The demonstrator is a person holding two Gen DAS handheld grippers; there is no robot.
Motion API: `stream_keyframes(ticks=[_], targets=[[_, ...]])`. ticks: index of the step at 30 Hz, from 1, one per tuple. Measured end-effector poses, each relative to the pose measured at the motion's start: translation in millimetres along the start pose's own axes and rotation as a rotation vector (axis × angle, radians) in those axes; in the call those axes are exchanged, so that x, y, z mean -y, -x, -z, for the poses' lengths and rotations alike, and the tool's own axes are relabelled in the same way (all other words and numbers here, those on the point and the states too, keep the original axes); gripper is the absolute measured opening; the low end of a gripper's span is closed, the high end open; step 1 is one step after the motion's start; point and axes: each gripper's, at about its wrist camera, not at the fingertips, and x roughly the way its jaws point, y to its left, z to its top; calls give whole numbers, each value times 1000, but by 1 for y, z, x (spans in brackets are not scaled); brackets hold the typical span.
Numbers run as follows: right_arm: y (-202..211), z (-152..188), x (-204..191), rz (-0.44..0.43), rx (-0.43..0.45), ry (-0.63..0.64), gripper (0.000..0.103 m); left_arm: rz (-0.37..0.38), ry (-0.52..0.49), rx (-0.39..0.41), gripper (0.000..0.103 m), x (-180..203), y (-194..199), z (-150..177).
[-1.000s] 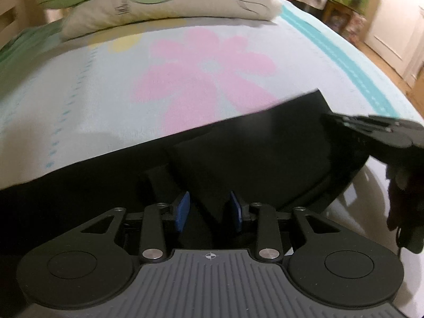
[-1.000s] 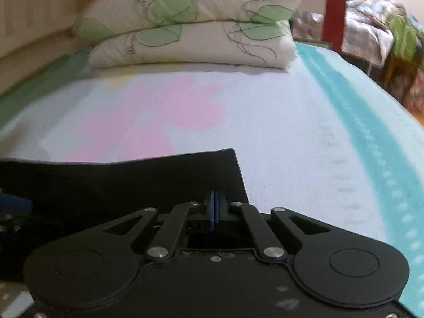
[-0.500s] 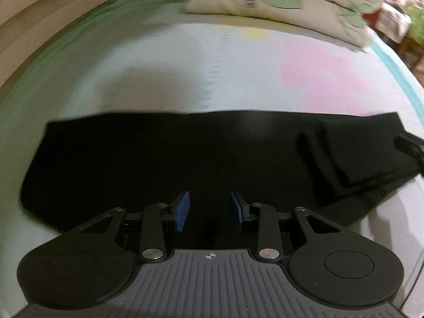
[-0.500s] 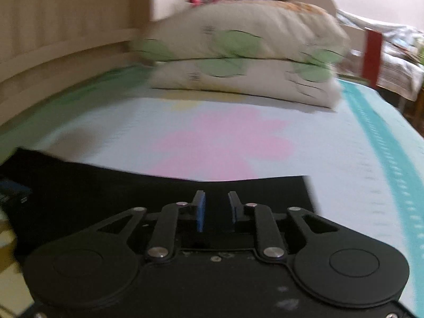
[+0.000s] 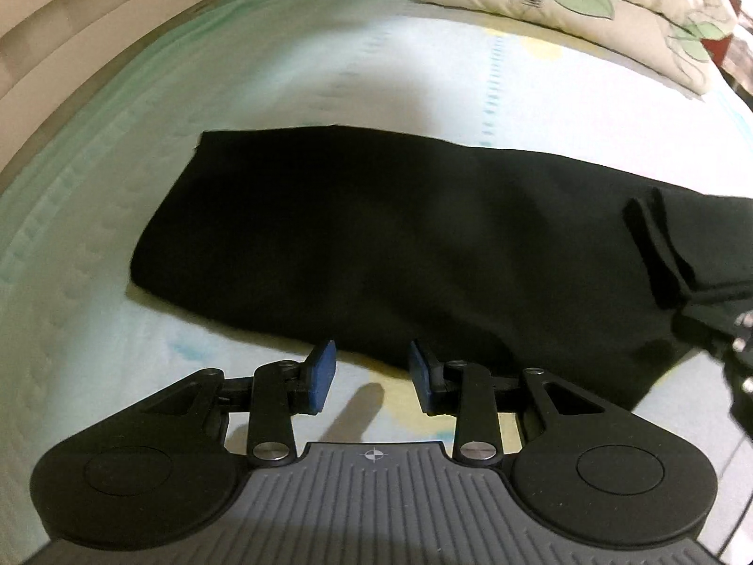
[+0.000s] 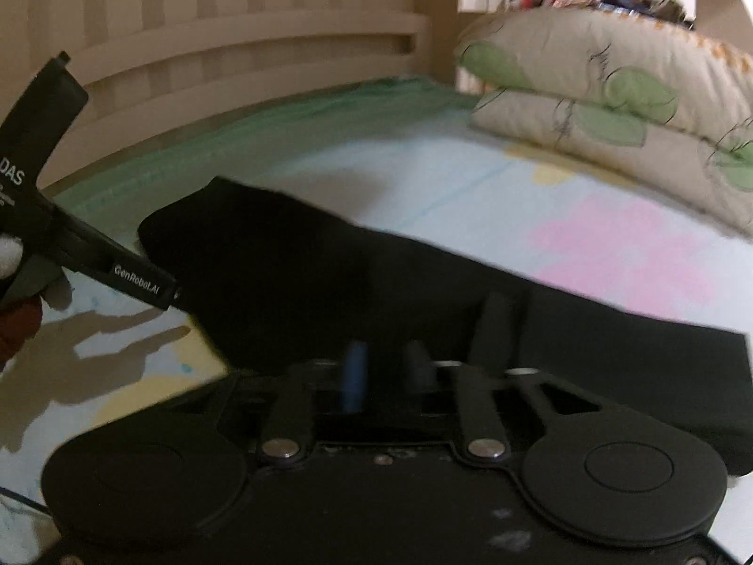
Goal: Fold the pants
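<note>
Black pants (image 5: 400,235) lie flat across the bed sheet (image 5: 329,56), with a folded-over layer (image 5: 659,245) at their right end. My left gripper (image 5: 372,353) hovers at the pants' near edge, open, with only sheet and hem seen between its blue pads (image 5: 322,372). The right gripper (image 6: 386,362) is over the pants (image 6: 329,282) in a blurred view. Its jaws stand a little apart and are closing, and no cloth shows pinched in them. The left tool (image 6: 94,254) shows at the left of the right wrist view, and the right tool (image 5: 720,329) at the right edge of the left wrist view.
Two stacked leaf-print pillows (image 6: 612,108) sit at the bed's far right end. A slatted wooden bed rail (image 6: 235,56) runs along the far side. A pink flower print (image 6: 626,245) marks the sheet beyond the pants.
Both views have swung left along the pants. The left gripper drew back from over the cloth to its near edge. The right jaws, shut a second ago, now stand apart.
</note>
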Motion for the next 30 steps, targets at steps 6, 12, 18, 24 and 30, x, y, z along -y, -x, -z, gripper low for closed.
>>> stream_keyframes(ticks=[6,12,18,24,30], targets=[[-22,24,-12,12,-105,31,1,-4,61,-12,34,-25,-8,5],[-27,32,-14,7,-115,65,2,1,138,3,37,-48,-11,3],[-29,37,-16,8,-101,85,3,-7,206,15,44,-70,-17,-1],[-29,38,-20,18,-86,130,3,-12,260,21,64,-85,-28,-3],[-30,38,-17,8,-83,122,3,11,297,35,79,-96,-36,-8]])
